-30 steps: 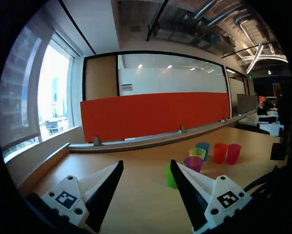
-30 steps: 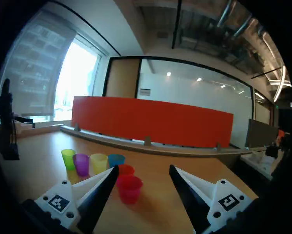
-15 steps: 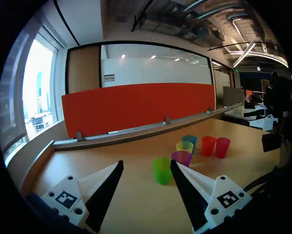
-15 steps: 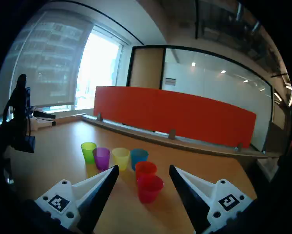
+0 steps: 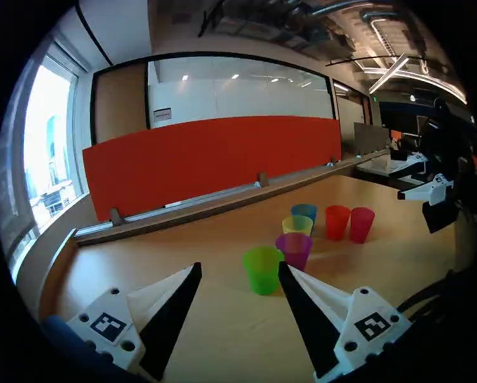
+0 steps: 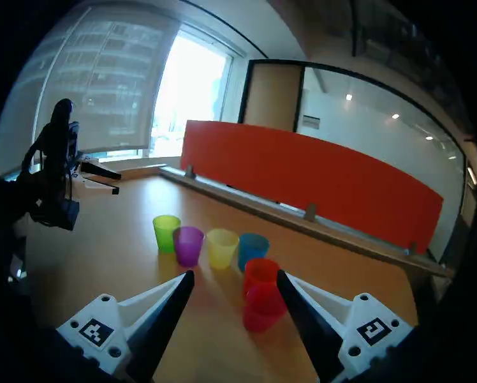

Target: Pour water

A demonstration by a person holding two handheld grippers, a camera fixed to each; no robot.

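In the left gripper view, my left gripper (image 5: 239,267) hangs spread over the wooden table (image 5: 391,262). The translucent green cup (image 5: 262,271), earlier half behind a finger, now stands clear between them. In the right gripper view, my right gripper (image 6: 235,276) is also spread and has come closer to the pink cup (image 6: 257,311), with the orange partition (image 6: 315,175) behind.

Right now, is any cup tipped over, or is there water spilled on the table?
Nothing stands out. Every cup, from the green cup to the pink cup, stands upright in a loose row on the table. I see no spill or damage on the wood.
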